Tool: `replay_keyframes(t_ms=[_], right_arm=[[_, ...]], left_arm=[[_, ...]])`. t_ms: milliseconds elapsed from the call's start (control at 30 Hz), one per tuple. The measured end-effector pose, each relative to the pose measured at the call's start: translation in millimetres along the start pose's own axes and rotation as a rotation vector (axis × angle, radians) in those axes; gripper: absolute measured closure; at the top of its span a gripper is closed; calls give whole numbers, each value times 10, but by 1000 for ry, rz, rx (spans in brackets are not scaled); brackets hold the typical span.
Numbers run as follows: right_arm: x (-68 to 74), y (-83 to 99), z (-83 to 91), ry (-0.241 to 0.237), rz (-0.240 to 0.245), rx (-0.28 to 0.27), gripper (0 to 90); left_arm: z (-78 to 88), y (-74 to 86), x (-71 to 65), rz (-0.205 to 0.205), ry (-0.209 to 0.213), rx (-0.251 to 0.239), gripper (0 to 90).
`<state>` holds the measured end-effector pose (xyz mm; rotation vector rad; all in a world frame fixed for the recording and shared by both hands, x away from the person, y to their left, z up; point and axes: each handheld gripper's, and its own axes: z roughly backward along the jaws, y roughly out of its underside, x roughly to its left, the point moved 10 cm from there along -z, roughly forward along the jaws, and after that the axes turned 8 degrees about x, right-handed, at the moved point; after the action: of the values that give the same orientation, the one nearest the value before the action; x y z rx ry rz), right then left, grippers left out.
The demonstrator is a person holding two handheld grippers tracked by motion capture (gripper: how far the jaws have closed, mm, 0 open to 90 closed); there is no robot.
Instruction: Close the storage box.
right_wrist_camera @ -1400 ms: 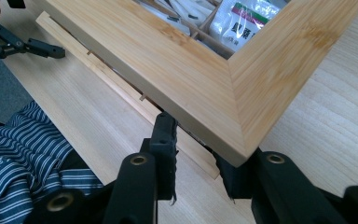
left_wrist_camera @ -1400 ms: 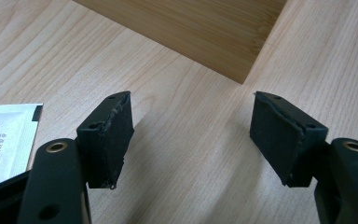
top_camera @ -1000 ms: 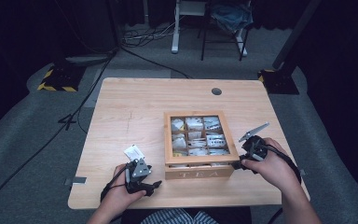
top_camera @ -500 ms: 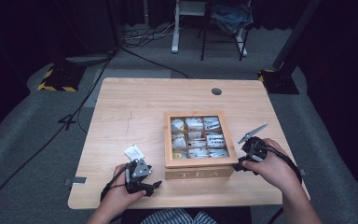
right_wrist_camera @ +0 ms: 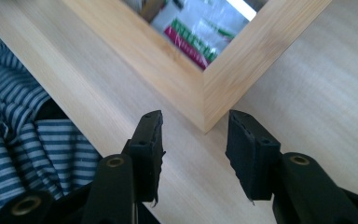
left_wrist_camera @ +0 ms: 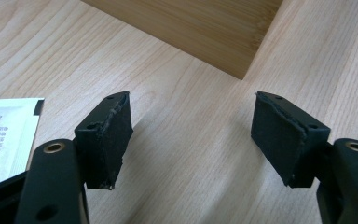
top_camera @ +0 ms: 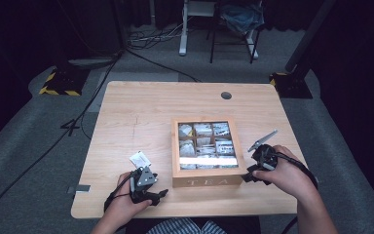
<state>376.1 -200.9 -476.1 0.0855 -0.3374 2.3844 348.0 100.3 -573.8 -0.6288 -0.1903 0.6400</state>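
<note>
We see the wooden tea box (top_camera: 208, 181) sitting lid-shut on the table (top_camera: 141, 112), probably ready for opening. The right gripper (right_wrist_camera: 195, 140) rests at its four-o'clock corner; its jaws have just been opening and grip nothing. The left gripper (left_wrist_camera: 191, 135), wide open and empty, lies at eight o'clock beside a tea sachet (top_camera: 140, 159).

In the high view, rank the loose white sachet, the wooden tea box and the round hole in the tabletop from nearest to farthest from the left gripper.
Starting from the left gripper:
1. White sachet, just beyond it, toward the table's middle.
2. Wooden tea box, to its right, its near corner a little farther off.
3. Round hole, near the far edge, past the box.
</note>
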Motion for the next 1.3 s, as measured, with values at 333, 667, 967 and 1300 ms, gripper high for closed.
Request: replay_keyframes(t_ms=[333, 667, 967, 1300], right_arm=[[-39, -165, 212, -6, 40, -128, 480], [-385, -173, 349, 94, 15, -373, 436], [-596, -81, 362, 139, -11, -446, 407], [-928, 79, 277, 150, -65, -492, 409]], left_arm=[[90, 106, 100, 30, -26, -1, 333], [219, 259, 223, 91, -66, 0, 334], [299, 340, 364, 113, -87, -5, 335], [392, 409, 534, 166, -110, -20, 336]])
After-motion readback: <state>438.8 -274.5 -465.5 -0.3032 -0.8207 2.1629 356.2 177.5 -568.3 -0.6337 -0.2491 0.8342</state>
